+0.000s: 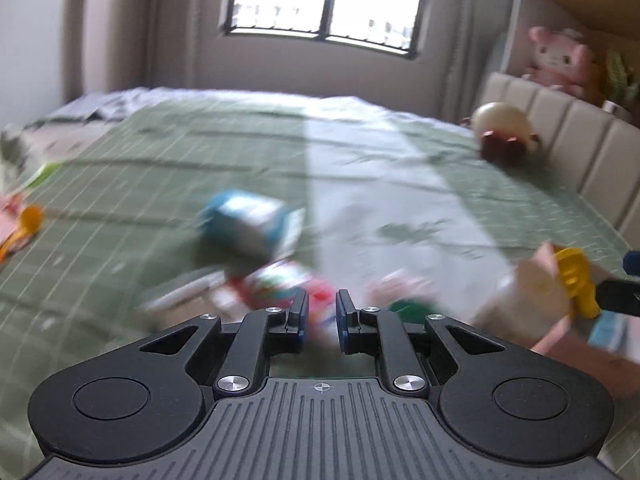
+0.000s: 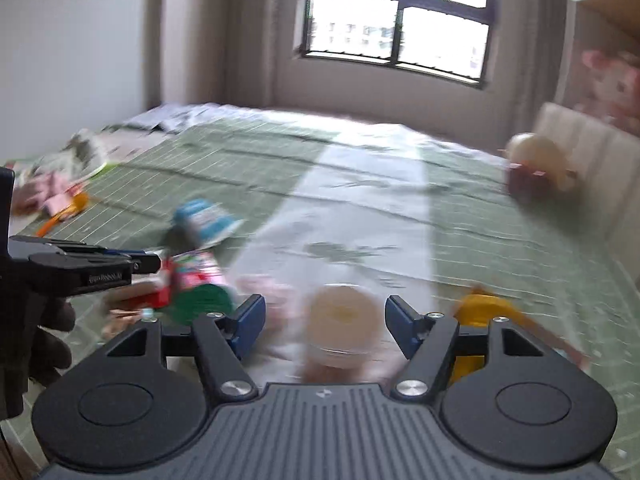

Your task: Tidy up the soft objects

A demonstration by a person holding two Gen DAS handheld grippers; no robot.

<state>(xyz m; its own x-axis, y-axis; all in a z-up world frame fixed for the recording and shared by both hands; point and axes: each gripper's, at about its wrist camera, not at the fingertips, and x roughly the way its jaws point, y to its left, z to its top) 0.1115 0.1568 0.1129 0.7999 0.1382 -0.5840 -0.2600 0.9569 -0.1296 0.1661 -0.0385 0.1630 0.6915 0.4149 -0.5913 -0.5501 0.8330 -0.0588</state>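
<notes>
Step, by judgement: between picks over the bed (image 1: 160, 184). Left gripper (image 1: 322, 314): pressed nearly together, nothing pinched. Right gripper (image 2: 325, 322): spread, empty; the round cream item (image 2: 340, 320) lies beyond. Next move likely calls for choosing 1 soft item.

Blurred on the green bed cover (image 1: 120, 184): blue-and-white soft cube (image 1: 250, 222) lying tilted mid-bed; red, white and green soft toy (image 1: 280, 284) just nearer; cream-and-brown plush (image 1: 506, 132) against the headboard (image 1: 560, 128); pink plush (image 1: 560, 60) sitting above.

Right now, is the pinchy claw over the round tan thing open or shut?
Open. The right gripper has its blue fingers wide apart, clear of the blurry tan tub.
</notes>
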